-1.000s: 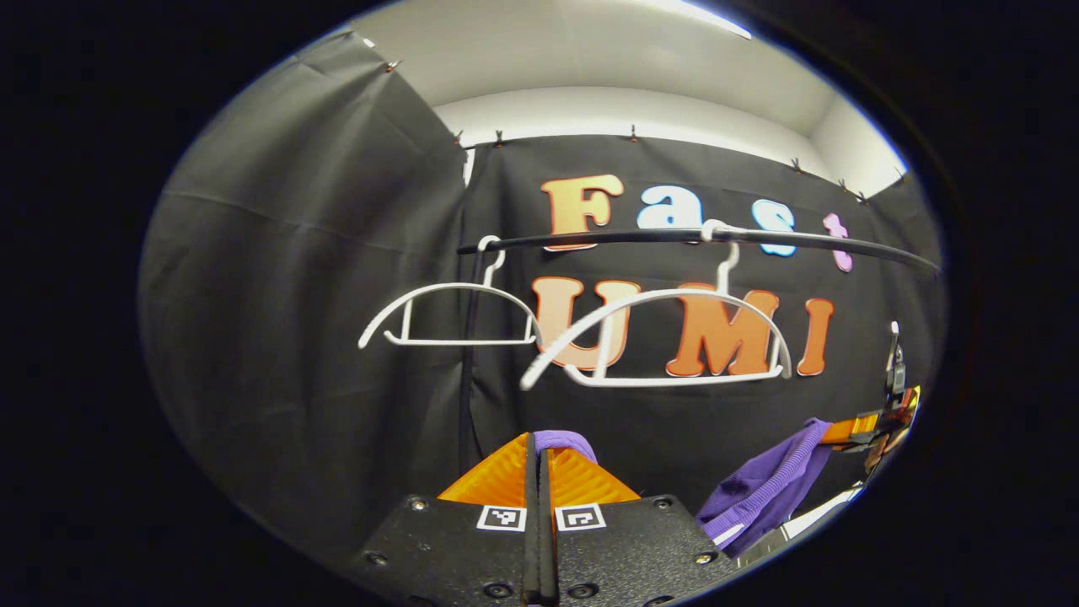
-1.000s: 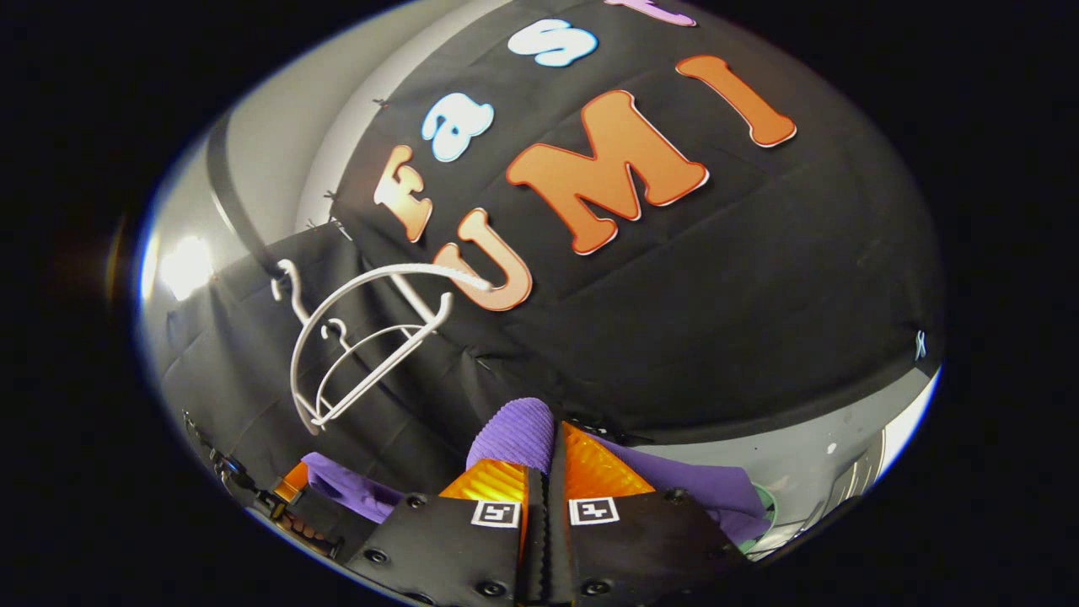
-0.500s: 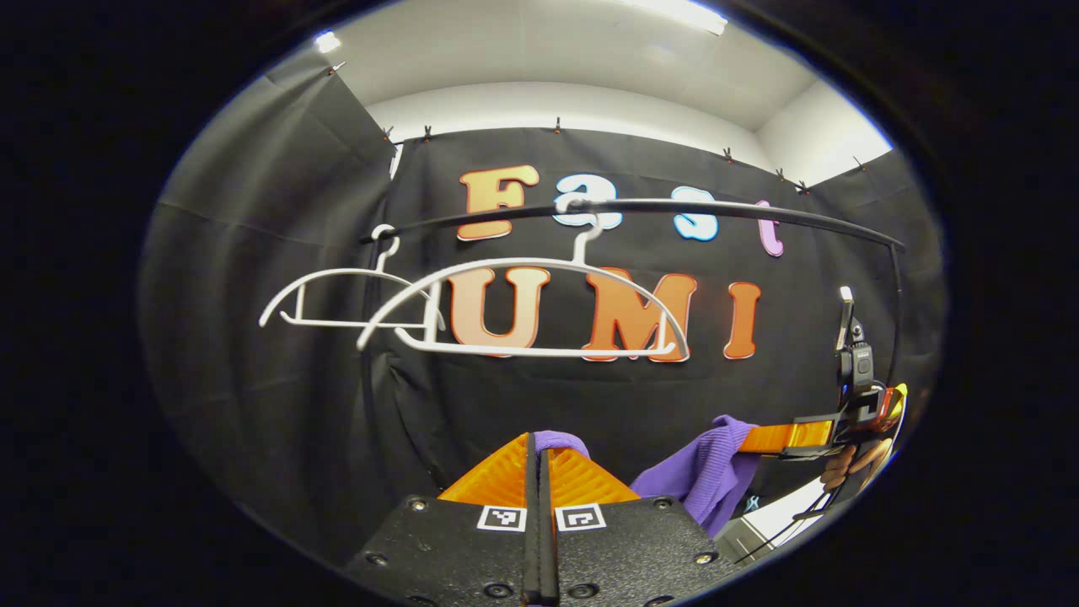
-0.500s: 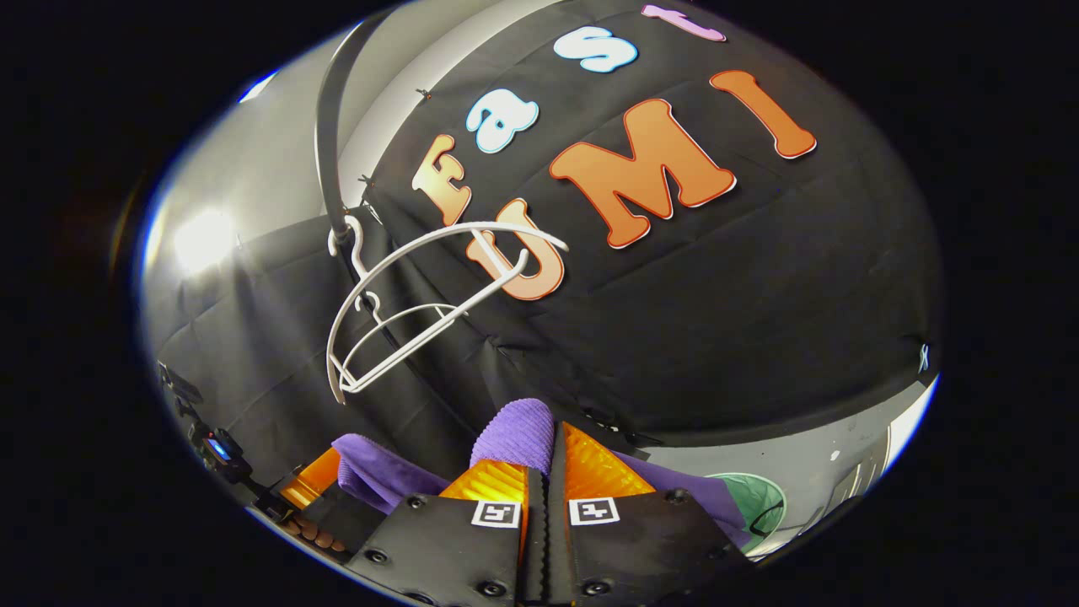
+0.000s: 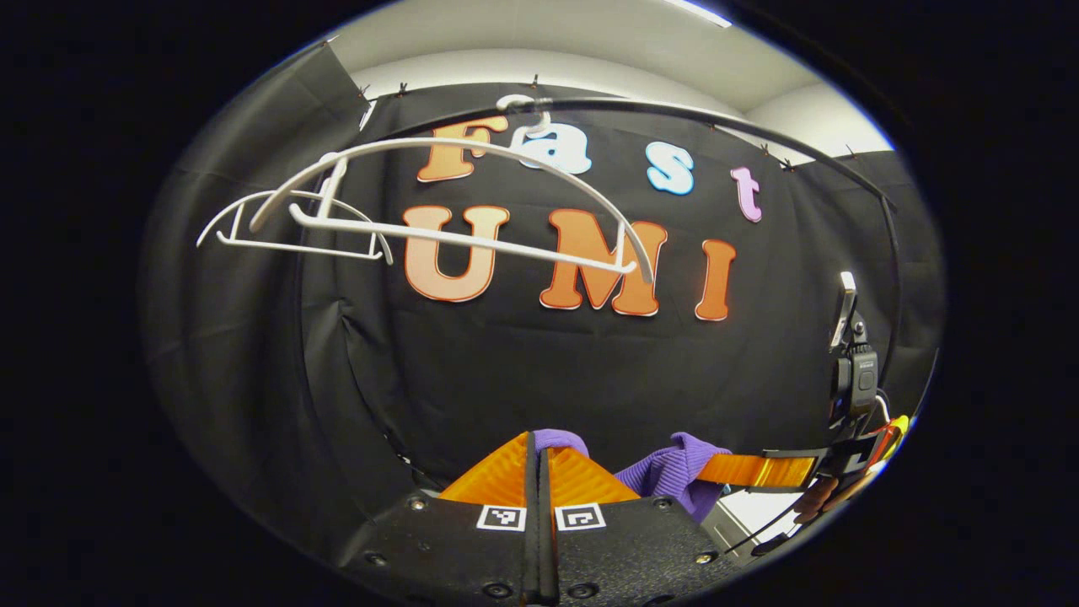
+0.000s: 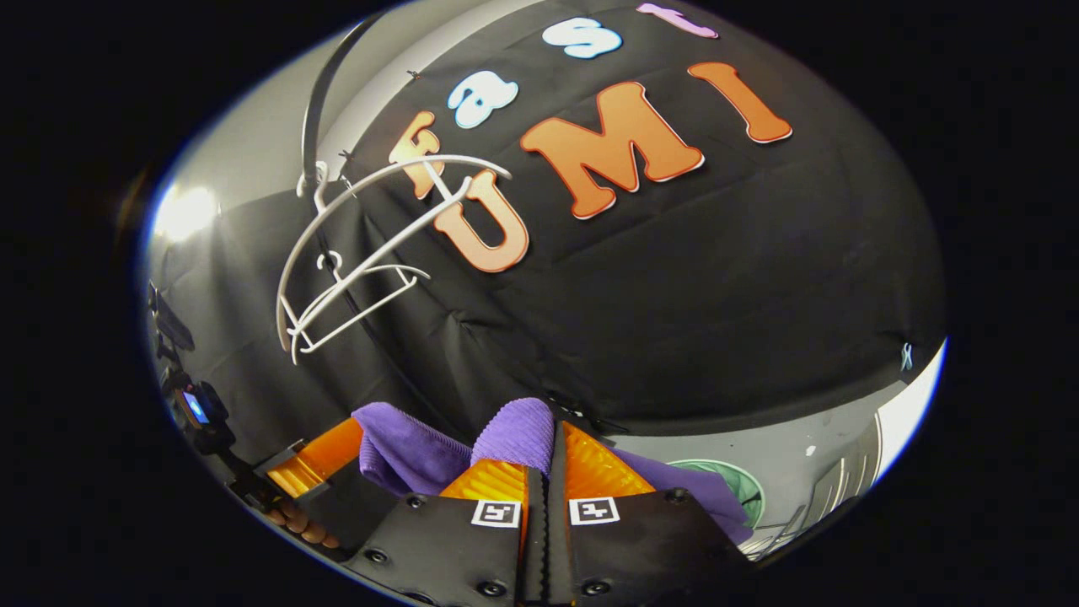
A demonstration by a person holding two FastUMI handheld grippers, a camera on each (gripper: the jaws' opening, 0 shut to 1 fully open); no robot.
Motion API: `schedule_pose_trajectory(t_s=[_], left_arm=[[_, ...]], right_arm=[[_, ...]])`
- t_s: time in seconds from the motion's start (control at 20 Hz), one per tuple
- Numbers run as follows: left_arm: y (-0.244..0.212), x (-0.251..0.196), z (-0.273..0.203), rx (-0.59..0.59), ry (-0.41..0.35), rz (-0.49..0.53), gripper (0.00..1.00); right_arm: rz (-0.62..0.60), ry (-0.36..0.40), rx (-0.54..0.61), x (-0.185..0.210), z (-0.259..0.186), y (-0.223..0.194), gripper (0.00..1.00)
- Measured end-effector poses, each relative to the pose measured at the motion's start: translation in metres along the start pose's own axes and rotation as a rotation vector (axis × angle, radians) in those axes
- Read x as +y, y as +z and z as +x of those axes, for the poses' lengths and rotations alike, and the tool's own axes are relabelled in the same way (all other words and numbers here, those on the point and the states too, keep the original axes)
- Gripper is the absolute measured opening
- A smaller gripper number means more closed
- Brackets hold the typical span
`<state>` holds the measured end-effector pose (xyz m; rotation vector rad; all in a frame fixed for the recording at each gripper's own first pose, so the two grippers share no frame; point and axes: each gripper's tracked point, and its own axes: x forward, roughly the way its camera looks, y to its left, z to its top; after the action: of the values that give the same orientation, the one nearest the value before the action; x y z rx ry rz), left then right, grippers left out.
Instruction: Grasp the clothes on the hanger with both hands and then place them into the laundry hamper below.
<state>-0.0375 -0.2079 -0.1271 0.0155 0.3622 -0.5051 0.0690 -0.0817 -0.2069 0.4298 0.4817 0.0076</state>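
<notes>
I have the purple garment [image 5: 670,472] off its hanger and pinched at both ends. On the left gripper [image 5: 539,459] the jaws are pressed together with a small tuft of purple cloth poking out above their tips. On the right gripper [image 6: 544,447] the jaws are likewise clamped on a thick fold of the same cloth, which bulges over the left finger and trails away beneath the jaws to either side.

In the left gripper view the other gripper sits off to the right of my jaws, its orange fingers [image 5: 754,470] nipping the bunched cloth, a hand [image 5: 813,499] behind it. In the right gripper view the left one appears low to the left of the jaws.

Well above and ahead of both sets of jaws, two bare white hangers [image 5: 459,202] hang from the dark rail [image 5: 700,110], so I judge the lifting-off step done and the carry to the hamper in hand.

A green round rim [image 6: 733,480] shows low to the right of the right jaws, partly hidden by the cloth; I take it for the laundry hamper, though I cannot be sure. Next I would bring both grippers down over it together, keeping the cloth gathered, and only then let go.
</notes>
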Motion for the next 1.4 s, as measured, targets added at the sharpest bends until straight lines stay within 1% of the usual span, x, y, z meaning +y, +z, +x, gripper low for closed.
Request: schedule_pose_trajectory(t_s=[0.2,0.3,0.35,0.6,0.75,0.85,0.95,1.05,1.25,1.35,1.4], left_arm=[[-0.045,-0.003,0.029,0.09,-0.023,-0.007,0.0],[-0.071,-0.001,0.04,0.133,-0.021,0.002,0.0],[-0.084,-0.004,0.044,0.148,-0.021,0.001,0.0],[-0.158,-0.006,0.072,0.259,-0.021,0.016,0.0],[-0.206,-0.011,0.087,0.375,-0.027,-0.041,0.0],[-0.231,-0.007,0.092,0.418,-0.01,-0.046,0.0],[-0.263,0.003,0.091,0.459,0.019,-0.011,0.0],[-0.294,0.005,0.086,0.514,0.03,0.012,0.0],[-0.354,0.013,0.085,0.631,0.031,-0.033,0.0],[-0.372,0.023,0.083,0.652,0.049,-0.038,0.0],[-0.365,0.022,0.081,0.659,0.06,-0.04,0.0]], right_arm=[[-0.023,-0.063,0.014,-0.044,0.008,-0.033,0.08],[-0.037,-0.073,0.022,-0.061,0.014,-0.05,0.08],[-0.042,-0.074,0.039,-0.068,0.016,-0.06,0.08],[-0.049,-0.134,0.102,-0.113,0.041,-0.114,0.08],[-0.035,-0.174,0.152,-0.142,0.053,-0.152,0.08],[-0.026,-0.202,0.185,-0.161,0.057,-0.177,0.08],[-0.02,-0.229,0.231,-0.18,0.066,-0.203,0.08],[-0.022,-0.259,0.285,-0.198,0.073,-0.232,0.08],[-0.04,-0.321,0.378,-0.226,0.082,-0.288,0.08],[-0.036,-0.337,0.406,-0.228,0.089,-0.305,0.08],[-0.036,-0.346,0.417,-0.23,0.094,-0.312,0.08]])
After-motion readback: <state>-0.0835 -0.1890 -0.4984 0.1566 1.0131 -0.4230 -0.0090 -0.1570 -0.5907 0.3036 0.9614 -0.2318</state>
